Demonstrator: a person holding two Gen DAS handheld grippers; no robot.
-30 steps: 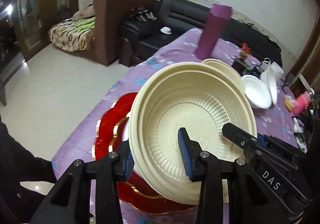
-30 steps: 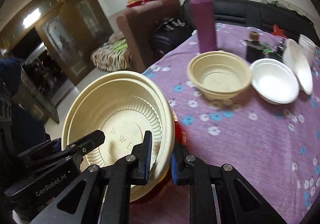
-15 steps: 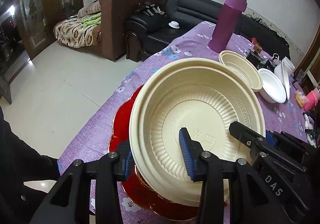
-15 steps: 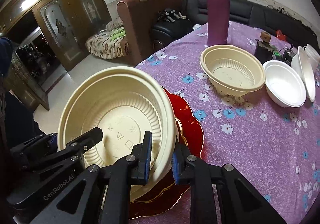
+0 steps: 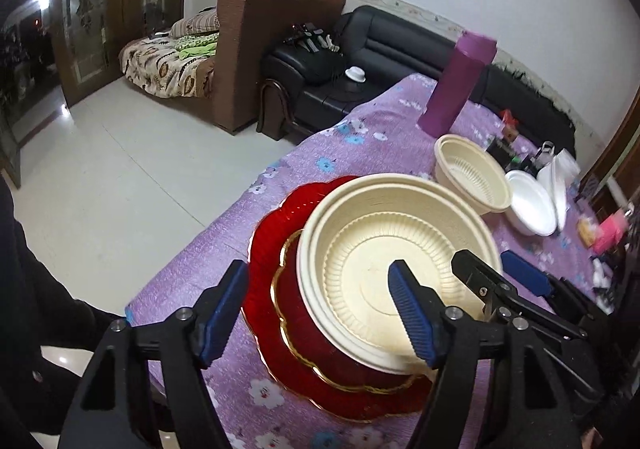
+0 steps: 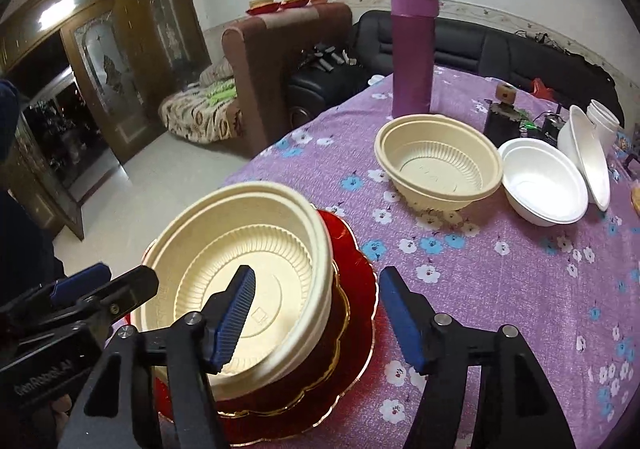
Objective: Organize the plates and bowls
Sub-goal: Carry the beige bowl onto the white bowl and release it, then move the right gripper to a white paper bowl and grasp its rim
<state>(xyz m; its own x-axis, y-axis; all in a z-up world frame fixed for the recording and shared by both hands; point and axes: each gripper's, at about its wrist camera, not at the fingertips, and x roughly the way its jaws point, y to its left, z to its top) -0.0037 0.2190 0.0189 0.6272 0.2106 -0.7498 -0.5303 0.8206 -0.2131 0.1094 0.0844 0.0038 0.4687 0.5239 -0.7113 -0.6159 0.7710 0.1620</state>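
Both jaws just opened wide: left gripper and right gripper straddle the cream bowl's rim, pads clear; bowl sits on the red plates

Left gripper: jaws just been opening, now spread wide, blue pads clear of cream bowl rim that sits between them, one finger above bowl's inside, other outside. Angled down toward table.

Right gripper: jaws likewise just been opening, wide apart, straddling opposite rim, pads not pressing. Also pitched downward.

Both grippers face each other across bowl, each visible in other's view.

Dark sleeve at frame edge.
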